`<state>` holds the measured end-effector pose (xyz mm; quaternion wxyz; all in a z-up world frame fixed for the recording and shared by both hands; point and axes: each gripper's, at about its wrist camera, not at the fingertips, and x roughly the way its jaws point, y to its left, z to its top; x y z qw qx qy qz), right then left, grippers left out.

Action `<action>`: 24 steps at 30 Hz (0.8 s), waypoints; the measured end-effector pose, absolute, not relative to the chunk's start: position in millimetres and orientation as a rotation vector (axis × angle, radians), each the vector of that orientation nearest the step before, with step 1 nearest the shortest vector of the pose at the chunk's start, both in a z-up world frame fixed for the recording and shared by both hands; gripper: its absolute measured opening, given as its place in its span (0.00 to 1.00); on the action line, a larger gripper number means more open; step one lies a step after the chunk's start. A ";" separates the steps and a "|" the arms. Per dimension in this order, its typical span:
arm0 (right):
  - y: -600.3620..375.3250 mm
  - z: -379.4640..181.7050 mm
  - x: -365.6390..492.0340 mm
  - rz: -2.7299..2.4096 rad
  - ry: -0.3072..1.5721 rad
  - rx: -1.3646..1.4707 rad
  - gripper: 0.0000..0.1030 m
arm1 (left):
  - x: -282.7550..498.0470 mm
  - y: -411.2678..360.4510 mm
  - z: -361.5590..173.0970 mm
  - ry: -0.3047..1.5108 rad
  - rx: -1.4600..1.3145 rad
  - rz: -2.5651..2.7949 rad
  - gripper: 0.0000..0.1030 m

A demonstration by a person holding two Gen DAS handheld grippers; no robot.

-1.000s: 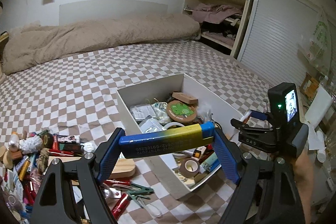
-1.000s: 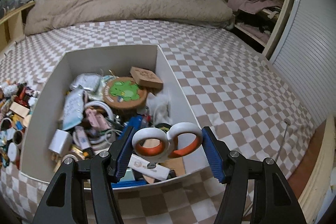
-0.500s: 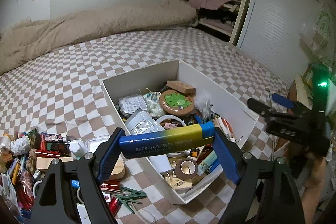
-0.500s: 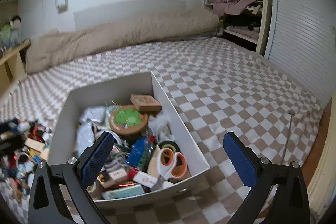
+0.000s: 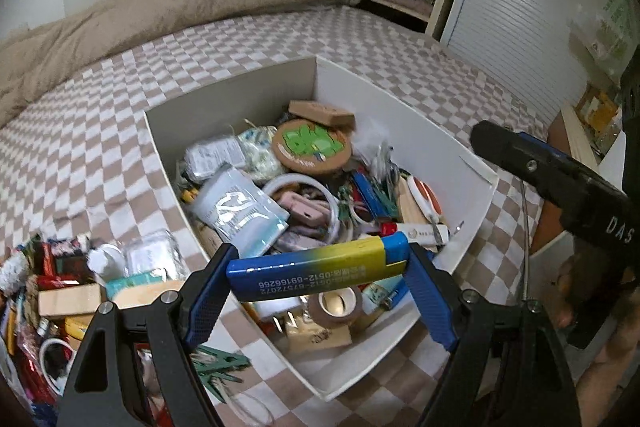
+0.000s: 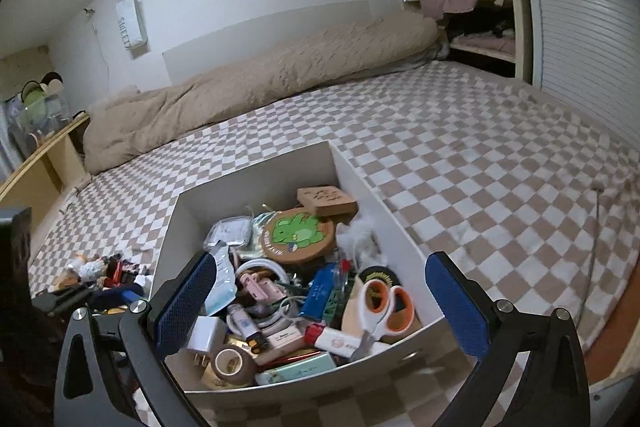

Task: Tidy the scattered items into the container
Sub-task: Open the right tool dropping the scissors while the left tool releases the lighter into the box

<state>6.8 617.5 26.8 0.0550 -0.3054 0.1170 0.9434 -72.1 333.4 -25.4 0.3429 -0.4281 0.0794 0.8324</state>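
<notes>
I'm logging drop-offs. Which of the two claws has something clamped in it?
The left claw: its blue pads grip the blue-and-yellow lighter above the white box. The right claw is spread wide, empty.

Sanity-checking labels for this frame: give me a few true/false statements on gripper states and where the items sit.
1. The left gripper is shut on the blue and yellow lighter. True.
2. The right gripper holds the scissors. False: it is open and empty; the orange-handled scissors lie in the white box.
3. The frog coaster lies on the bedspread. False: it is in the box.
4. Loose items lie outside the box, on its left. True.
</notes>
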 end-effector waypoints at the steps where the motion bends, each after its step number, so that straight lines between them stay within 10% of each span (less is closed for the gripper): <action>1: 615.0 25.6 5.5 2.862 0.340 -0.935 1.00 | -71.5 334.7 -26.8 0.214 -1.124 2.158 0.81; 24: 600.5 21.2 6.2 2.874 0.311 -0.972 1.00 | -66.2 317.8 -7.4 0.163 -1.106 2.215 0.95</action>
